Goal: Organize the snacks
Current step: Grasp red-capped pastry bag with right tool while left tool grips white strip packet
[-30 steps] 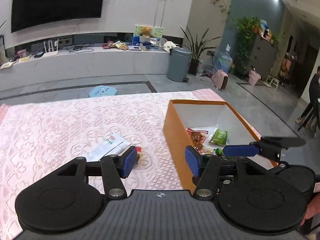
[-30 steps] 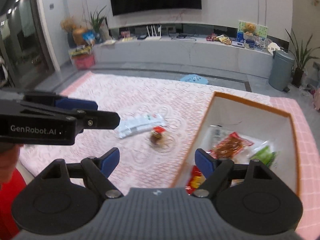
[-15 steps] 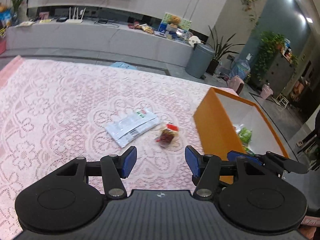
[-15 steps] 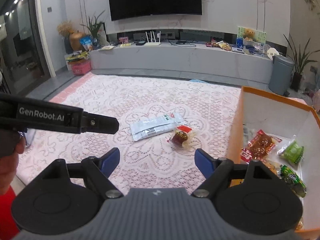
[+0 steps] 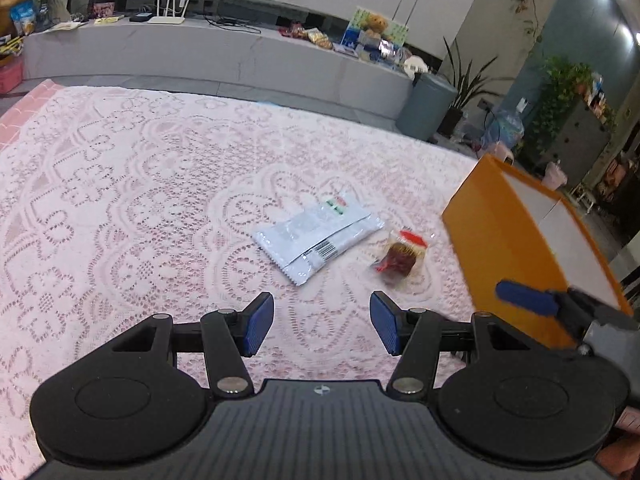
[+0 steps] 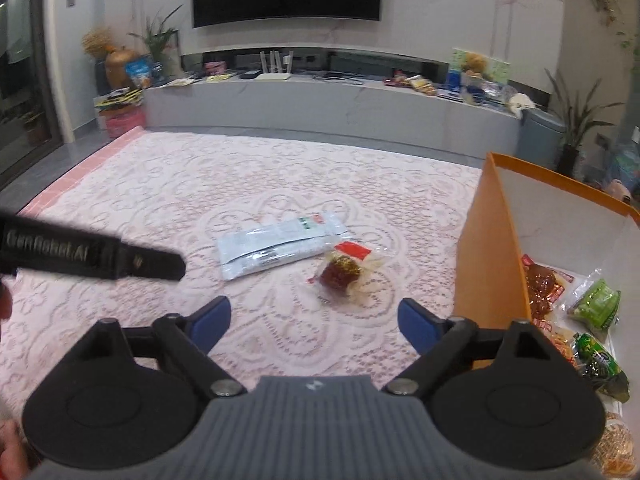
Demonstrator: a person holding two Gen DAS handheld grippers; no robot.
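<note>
A white flat snack packet (image 5: 318, 237) (image 6: 280, 243) and a small clear packet with a dark red snack (image 5: 400, 257) (image 6: 345, 271) lie on the pink lace tablecloth. An orange box (image 5: 506, 258) (image 6: 490, 248) stands to their right and holds several snack packets (image 6: 592, 304). My left gripper (image 5: 322, 324) is open and empty, just short of both packets. My right gripper (image 6: 314, 324) is open and empty, short of the red snack and left of the box wall. Each gripper shows in the other's view (image 6: 92, 254) (image 5: 560, 306).
The tablecloth (image 5: 120, 200) spreads wide to the left and far side. Beyond the table are a grey TV bench (image 6: 320, 100), a grey bin (image 5: 426, 106) and potted plants (image 6: 576, 128).
Both grippers have swung left away from the box interior and now face the two packets on the cloth. Both stayed open and empty.
</note>
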